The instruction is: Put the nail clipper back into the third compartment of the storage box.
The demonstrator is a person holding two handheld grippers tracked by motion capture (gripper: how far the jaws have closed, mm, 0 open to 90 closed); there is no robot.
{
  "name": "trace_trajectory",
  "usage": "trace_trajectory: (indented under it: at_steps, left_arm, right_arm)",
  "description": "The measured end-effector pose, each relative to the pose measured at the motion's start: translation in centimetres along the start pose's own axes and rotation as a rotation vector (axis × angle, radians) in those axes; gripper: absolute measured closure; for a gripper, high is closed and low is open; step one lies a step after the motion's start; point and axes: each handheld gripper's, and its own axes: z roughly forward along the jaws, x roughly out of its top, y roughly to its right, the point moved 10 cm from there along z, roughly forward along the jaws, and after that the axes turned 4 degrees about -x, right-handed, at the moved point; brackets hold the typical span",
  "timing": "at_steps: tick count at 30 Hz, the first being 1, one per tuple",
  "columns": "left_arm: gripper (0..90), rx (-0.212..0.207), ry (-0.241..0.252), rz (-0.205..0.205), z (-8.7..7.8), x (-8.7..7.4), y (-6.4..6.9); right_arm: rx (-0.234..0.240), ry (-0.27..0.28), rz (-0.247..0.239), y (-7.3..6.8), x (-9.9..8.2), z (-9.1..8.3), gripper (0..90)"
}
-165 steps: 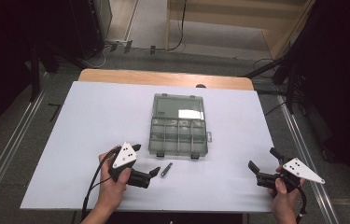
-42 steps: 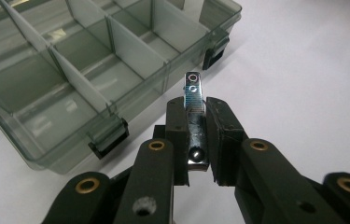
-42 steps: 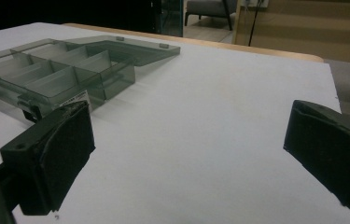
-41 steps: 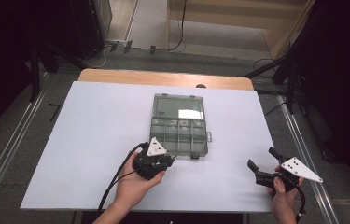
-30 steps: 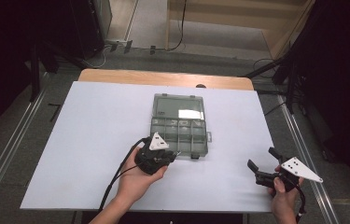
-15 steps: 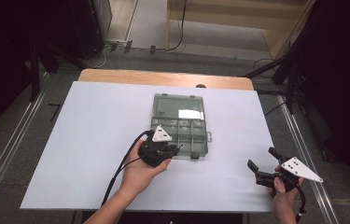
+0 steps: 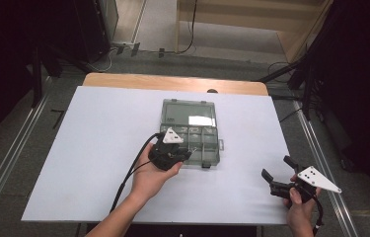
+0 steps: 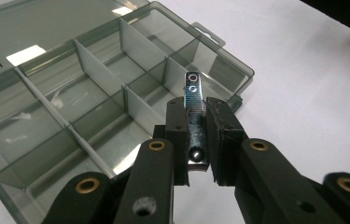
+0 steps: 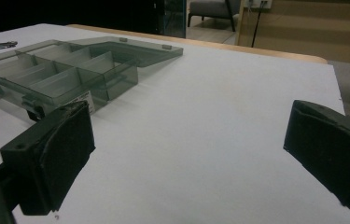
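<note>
Left gripper (image 8: pixel 196 140) clamped on a small flat silver metal piece with two holes near its far end (image 8: pixel 193 100); the jaws press on both of its long edges. The piece sticks out past the pads, its lower end with a dark round stud sitting between them. It hangs over the near row of compartments of the open, smoke-grey clear plastic organiser box (image 8: pixel 93 88), above a divider; whether it touches the plastic cannot be told.

High view: the left gripper (image 7: pixel 180 157) sits at the box's (image 7: pixel 192 133) near left corner, and the hand and gripper body cover that corner. The metal piece is too small to make out there. The lid lies flat behind the tray, with a bright glare patch on it.

Right gripper (image 9: pixel 186 154): jaws wide apart, nothing between them, over bare white counter (image 9: pixel 219 107). In the high view it (image 7: pixel 278 177) is held near the counter's (image 7: pixel 98 148) front right corner, well apart from the box. The box's left end is cut off in the right gripper view (image 9: pixel 65 70). The printing on the lid is unreadable.
</note>
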Motion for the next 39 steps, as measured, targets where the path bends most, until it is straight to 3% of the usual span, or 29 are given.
trace_trajectory:
  at_steps: [27,39]
  left_arm:
    - [79.9,0.014,0.014,-0.011,2.1,2.9,-1.4]
    - [79.9,0.018,0.030,-0.046,3.2,3.5,-2.5]
  right_arm:
    - [0.013,0.005,-0.006,-0.1,0.0,0.0,2.0]
    - [0.015,0.003,-0.004,-0.1,0.0,0.0,2.0]
